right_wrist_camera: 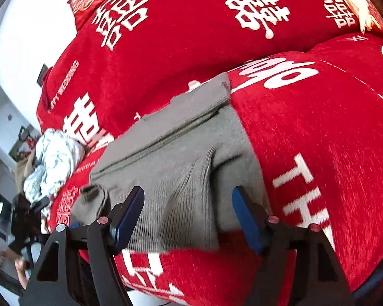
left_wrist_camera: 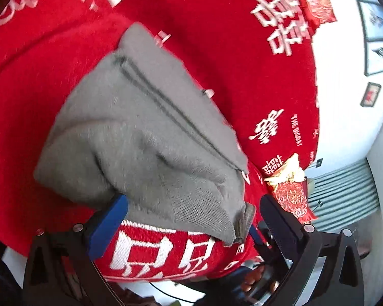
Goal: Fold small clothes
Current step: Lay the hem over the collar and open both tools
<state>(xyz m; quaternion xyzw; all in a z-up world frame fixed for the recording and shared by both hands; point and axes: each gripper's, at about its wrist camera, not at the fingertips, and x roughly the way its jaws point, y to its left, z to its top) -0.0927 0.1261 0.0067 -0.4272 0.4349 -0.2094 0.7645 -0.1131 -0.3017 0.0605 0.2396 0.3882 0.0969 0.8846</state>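
Note:
A small grey knitted zip-up garment lies folded on a red bedspread with white characters. My left gripper is open, its blue-padded fingers straddling the garment's ribbed near edge without closing on it. In the right wrist view the same grey garment lies with its ribbed hem toward me. My right gripper is open, its fingers on either side of the hem. The other gripper shows at the left, dark and small.
A crumpled pale patterned cloth lies at the bed's left edge. A red and gold pouch sits at the bed's edge by a radiator. White walls with framed pictures stand behind. The red bedspread bulges to the right.

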